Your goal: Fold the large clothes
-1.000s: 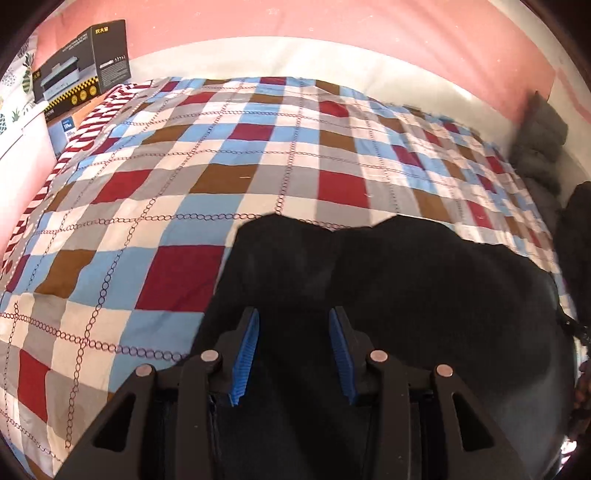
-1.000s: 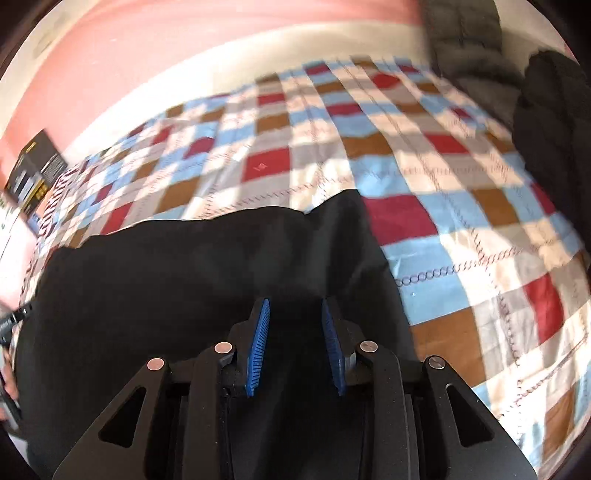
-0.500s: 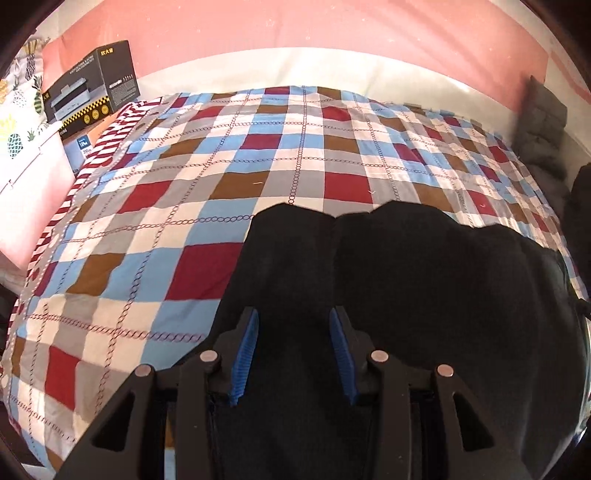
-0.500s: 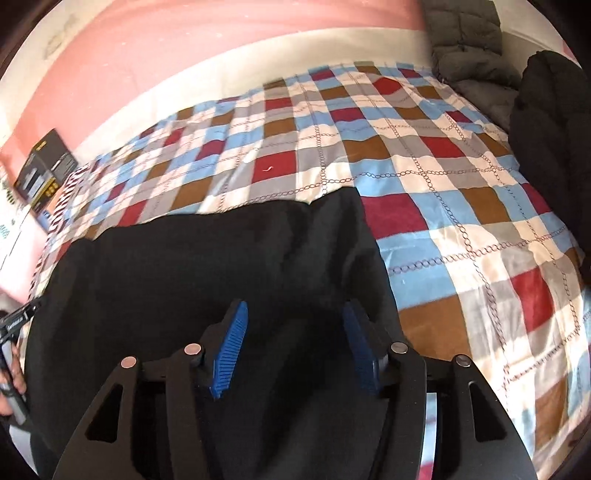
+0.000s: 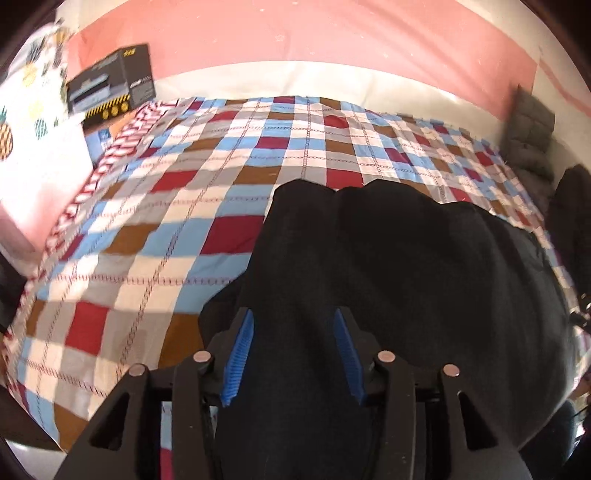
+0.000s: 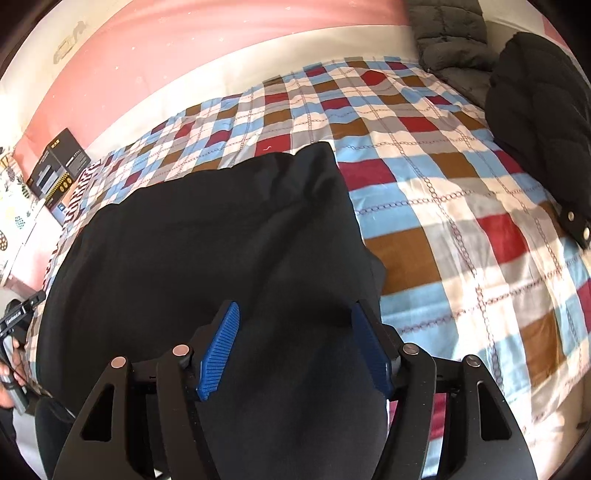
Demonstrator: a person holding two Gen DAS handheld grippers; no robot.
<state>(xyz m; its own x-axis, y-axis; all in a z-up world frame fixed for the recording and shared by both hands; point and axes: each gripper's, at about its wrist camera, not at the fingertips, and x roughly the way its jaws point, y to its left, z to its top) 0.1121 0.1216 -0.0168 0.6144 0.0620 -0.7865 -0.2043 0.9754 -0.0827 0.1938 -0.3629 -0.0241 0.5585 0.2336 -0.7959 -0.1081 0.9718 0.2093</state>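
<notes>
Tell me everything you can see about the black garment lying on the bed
The black garment is a large, soft, matte piece of clothing, seemingly folded over, spread flat on the checked bedspread. Its far edge shows two rounded humps with a notch between them, and shallow wrinkles run across it. The near part hangs over the bed's edge. It lies between the blue pads of both the left gripper and right gripper, whose jaws are opening; neither pinches it.

At the upper left of your left view a black carton (image 5: 112,83) sits beside the checked bedspread (image 5: 229,192). At the upper right of your right view, a grey quilted jacket (image 6: 448,35) lies against a black padded coat (image 6: 543,122).
</notes>
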